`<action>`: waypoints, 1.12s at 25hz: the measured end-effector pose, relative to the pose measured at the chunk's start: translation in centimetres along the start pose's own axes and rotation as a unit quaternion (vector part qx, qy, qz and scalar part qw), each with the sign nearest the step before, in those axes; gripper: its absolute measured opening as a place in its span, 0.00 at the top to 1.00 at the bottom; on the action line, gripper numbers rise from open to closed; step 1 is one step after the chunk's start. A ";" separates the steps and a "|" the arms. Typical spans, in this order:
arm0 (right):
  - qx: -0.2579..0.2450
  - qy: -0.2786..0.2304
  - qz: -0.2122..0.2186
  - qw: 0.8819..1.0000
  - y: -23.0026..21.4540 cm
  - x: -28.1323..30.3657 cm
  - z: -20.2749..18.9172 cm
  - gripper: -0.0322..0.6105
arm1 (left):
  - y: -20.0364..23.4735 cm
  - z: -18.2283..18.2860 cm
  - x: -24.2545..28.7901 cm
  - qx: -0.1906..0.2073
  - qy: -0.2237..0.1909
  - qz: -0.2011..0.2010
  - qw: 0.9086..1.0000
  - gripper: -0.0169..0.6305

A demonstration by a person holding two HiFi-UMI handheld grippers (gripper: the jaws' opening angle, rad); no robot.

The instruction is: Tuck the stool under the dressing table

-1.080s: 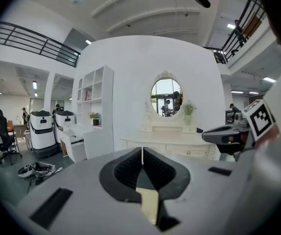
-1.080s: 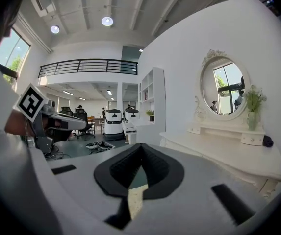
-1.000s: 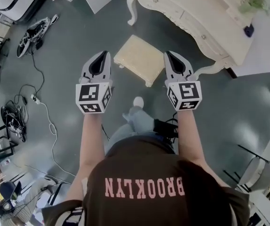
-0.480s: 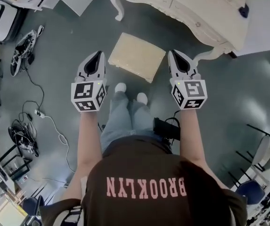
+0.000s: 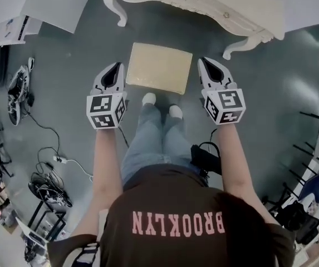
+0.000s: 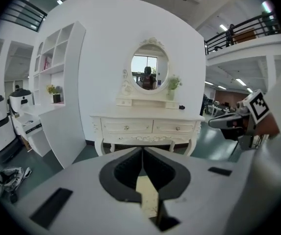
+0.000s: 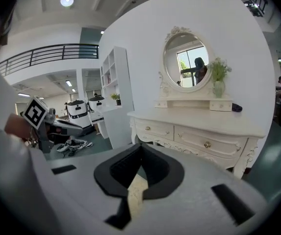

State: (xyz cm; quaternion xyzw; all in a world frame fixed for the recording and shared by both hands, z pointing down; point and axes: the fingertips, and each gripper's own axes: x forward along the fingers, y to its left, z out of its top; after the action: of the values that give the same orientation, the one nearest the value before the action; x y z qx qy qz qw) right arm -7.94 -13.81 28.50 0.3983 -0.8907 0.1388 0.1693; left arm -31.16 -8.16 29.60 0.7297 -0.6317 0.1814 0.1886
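Note:
A cream cushioned stool (image 5: 159,68) stands on the grey-green floor in front of the white dressing table (image 5: 204,1), out from under it. My left gripper (image 5: 116,67) hangs shut and empty just left of the stool. My right gripper (image 5: 204,62) hangs shut and empty just right of it. Neither touches the stool. In the left gripper view the dressing table (image 6: 147,126) with its oval mirror faces me, and a sliver of the stool (image 6: 146,199) shows behind my closed jaws. The right gripper view shows the same table (image 7: 199,131) from its right side.
The person's feet (image 5: 159,105) stand just behind the stool. Cables and gear (image 5: 20,90) lie on the floor at left. A white shelf unit (image 6: 57,97) stands left of the table. Chairs and a rack (image 5: 309,193) crowd the right edge.
The person has stepped up behind the stool and squared to the table. Both grippers have come down and forward to flank the stool, still shut.

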 end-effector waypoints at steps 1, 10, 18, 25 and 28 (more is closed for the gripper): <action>-0.003 0.007 -0.003 1.000 0.2 0.7 -0.4 0.95 | 0.5 -0.4 0.9 0.003 0.010 -0.012 1.000 0.96; 0.014 0.079 -0.039 0.996 1.2 4.1 -6.6 0.95 | 3.2 -4.7 6.4 0.025 0.077 -0.108 0.991 0.96; 0.055 0.105 -0.051 0.992 0.8 6.4 -11.9 0.95 | 4.8 -10.0 9.4 0.047 0.120 -0.106 0.986 0.96; 0.051 0.133 -0.032 0.989 1.4 8.0 -18.1 0.95 | 3.8 -16.2 10.9 0.046 0.158 -0.097 0.982 0.96; 0.061 0.140 -0.036 0.988 1.0 7.9 -21.1 0.95 | 3.2 -19.3 11.5 0.054 0.174 -0.103 0.978 0.96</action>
State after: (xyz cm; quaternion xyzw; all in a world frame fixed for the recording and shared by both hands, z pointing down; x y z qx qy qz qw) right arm -9.59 -10.28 50.75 0.4166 -0.8331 0.2408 0.2726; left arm -33.30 -8.60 52.20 0.7575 -0.4995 0.3193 0.2734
